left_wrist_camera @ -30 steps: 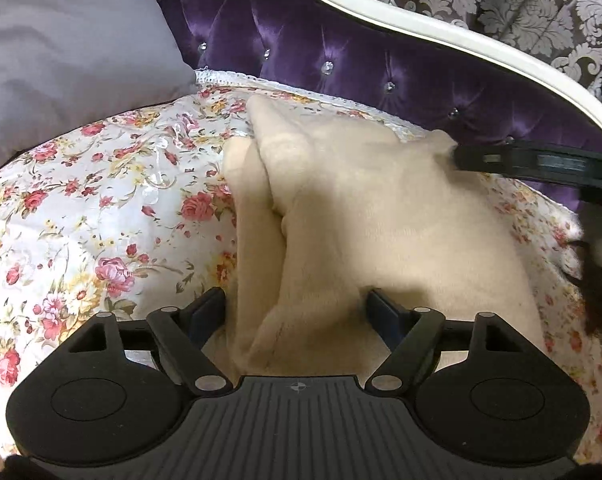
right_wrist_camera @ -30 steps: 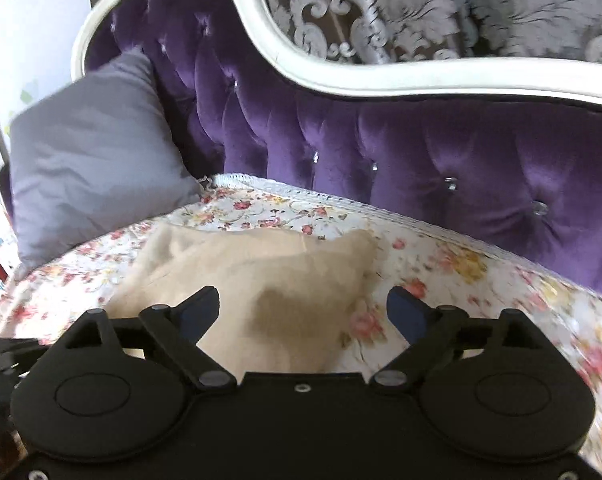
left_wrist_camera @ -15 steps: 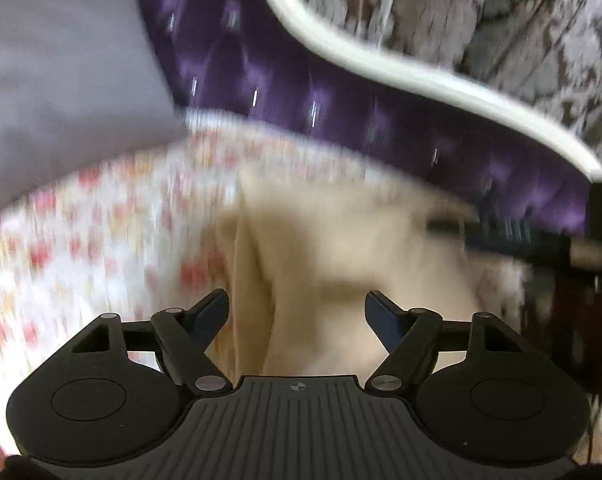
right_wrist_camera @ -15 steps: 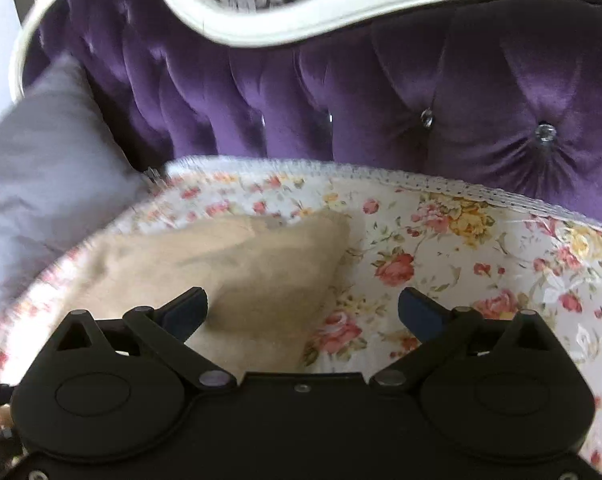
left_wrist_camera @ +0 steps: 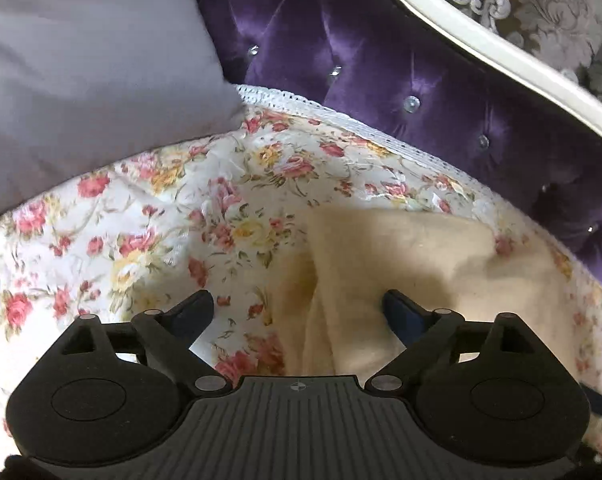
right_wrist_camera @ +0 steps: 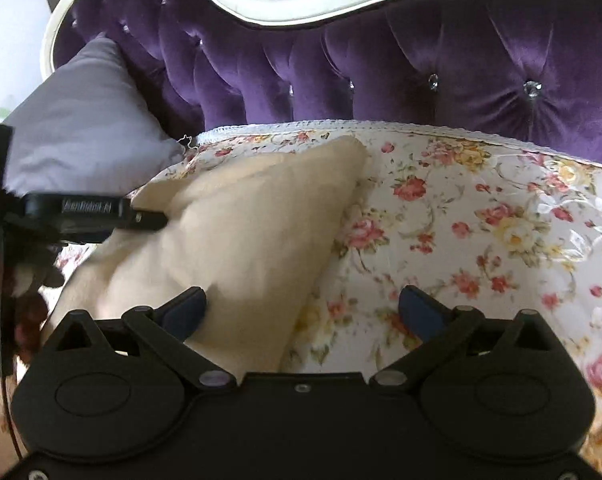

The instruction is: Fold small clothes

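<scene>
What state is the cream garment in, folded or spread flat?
Folded, at least partly: the cream garment lies doubled on the floral bedspread, with layered edges showing along its side in the left wrist view. Neither gripper holds it.

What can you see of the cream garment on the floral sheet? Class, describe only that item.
The cream garment is soft, fleecy-looking cloth, folded into a rough wedge with layered edges along its left side in the left wrist view. It lies flat on the floral sheet, below the purple headboard. The left claw, open, straddles its edge; the right claw, open, hovers over its near corner. Whether either touches the cloth is unclear.
</scene>
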Demonstrator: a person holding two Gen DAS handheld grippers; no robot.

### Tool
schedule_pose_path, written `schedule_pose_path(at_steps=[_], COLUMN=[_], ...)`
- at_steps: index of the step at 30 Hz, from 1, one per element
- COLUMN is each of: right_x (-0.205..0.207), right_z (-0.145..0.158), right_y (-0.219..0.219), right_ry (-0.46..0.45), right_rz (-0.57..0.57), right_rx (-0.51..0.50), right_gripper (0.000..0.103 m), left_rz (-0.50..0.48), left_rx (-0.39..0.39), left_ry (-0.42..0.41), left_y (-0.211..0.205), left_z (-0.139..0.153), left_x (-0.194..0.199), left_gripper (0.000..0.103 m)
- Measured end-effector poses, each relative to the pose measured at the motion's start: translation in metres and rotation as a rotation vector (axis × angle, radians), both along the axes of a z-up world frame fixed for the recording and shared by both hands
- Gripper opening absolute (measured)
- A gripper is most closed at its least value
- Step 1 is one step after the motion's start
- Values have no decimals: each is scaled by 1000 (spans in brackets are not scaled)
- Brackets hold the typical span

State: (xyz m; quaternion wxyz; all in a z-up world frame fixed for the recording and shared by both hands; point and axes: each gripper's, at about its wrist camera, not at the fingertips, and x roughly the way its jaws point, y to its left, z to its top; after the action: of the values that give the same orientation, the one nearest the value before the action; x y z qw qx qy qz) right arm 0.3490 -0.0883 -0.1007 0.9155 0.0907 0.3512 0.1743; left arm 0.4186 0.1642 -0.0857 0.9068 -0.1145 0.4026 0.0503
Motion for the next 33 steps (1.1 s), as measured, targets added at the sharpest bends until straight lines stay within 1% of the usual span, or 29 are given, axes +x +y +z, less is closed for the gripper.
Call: schedule_pose_path(at_steps=[2,4,6,9,10,11,16,18,19,20,22,27,31,33], right_x=[-8,-12,-12,-9,-11,-12,-19,-20,-20,-18,-11,17,42,52], right_z=[-1,-2,0,2,2,2,1,1,0,-1,-2,-9,-13,-14], right_y=[0,0,-2,-8,-11,-13,-22,-25,-28,-30,-33,-27,-16,-10], right_ry=[-18,-26,-15,9,16,21,37,44,49,55,68,108,122,127], right_rz=[-2,-2,3,24,31,36,59,63,61,58,59,99,135,142], right_rx=[-13,-25,-17,14,28,40,91,121,147,170,228,376,462,468], right_gripper=[102,102,102,102,102,102,102,103,103,103,103,103,103,103], left_rz=[-5,-12,-38,-111,-123,-130,-173,-192,-197,-199,-208,-249,-245,-237], left_rx=[25,17,-44,-178,-202,-207,-224,-221,-225,-232,-254,-268,-341,-381], left_ry=[-9,-22,-27,10,8,-1,8,3,-1,-2,-3,-19,-38,-39], left_y=[-4,-6,-4,4,5,8,19,19,18,17,12,-9,-12,-11], left_z=[1,8,12,8,7,6,3,1,1,1,0,-2,-4,-7], left_x=[-3,-10,-19,-37,-46,-56,-96,-103,-104,-103,-95,-65,-41,-32], left_gripper=[94,92,92,92,92,92,93,94,97,102,102,102,102,102])
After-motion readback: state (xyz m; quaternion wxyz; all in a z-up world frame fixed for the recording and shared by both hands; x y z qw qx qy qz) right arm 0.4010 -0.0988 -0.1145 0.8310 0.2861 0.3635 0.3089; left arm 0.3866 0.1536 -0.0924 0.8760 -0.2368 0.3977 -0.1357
